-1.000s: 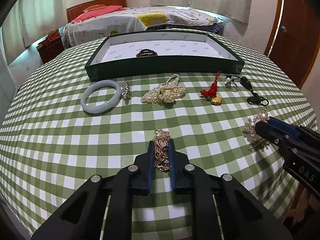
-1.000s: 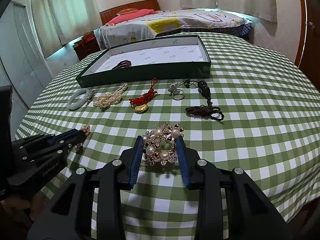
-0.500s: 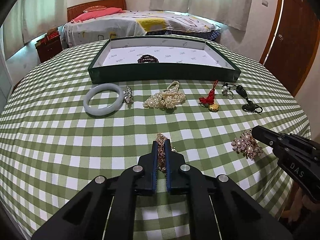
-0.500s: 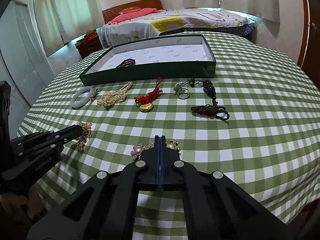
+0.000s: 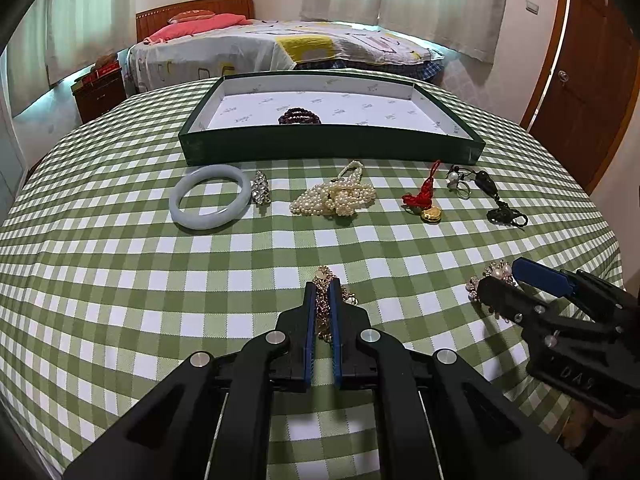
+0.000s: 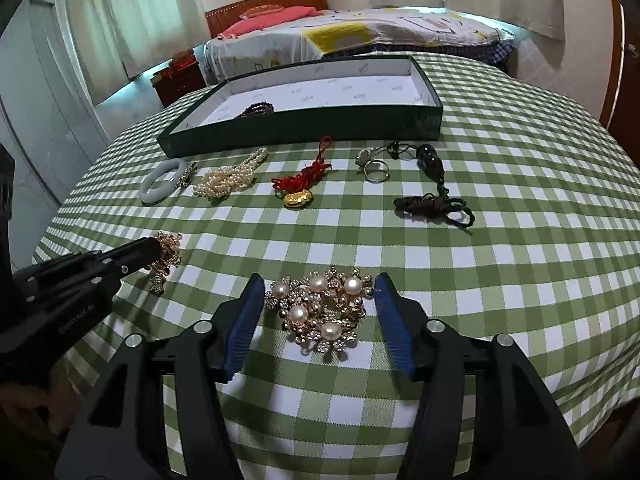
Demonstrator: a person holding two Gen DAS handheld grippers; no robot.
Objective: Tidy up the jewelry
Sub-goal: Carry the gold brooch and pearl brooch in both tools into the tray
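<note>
My left gripper [image 5: 322,286] is shut on a gold chain [image 5: 323,312] that lies on the green checked cloth near the front edge. In the right wrist view the same chain [image 6: 166,256] pokes out past the left gripper [image 6: 150,246]. My right gripper [image 6: 320,280] is opening, and a gold brooch with pearls [image 6: 320,306] lies on the cloth between its blue pads without touching them. That brooch [image 5: 490,276] is partly hidden behind the right gripper [image 5: 506,276] in the left wrist view. A dark green tray [image 5: 332,146] at the back holds a dark bead bracelet [image 5: 300,116].
Lined up in front of the tray: a pale jade bangle [image 5: 208,196], a small crystal piece [image 5: 260,190], a heap of pearls [image 5: 336,198], a red knot with a gold charm [image 5: 426,198], a ring [image 6: 376,170] and a dark corded pendant [image 6: 434,200]. A bed stands behind the table.
The right gripper shut over the pearl brooch half a second ago and has now spread its jaws again, leaving the brooch on the cloth. The left gripper closed tight on the gold chain.
</note>
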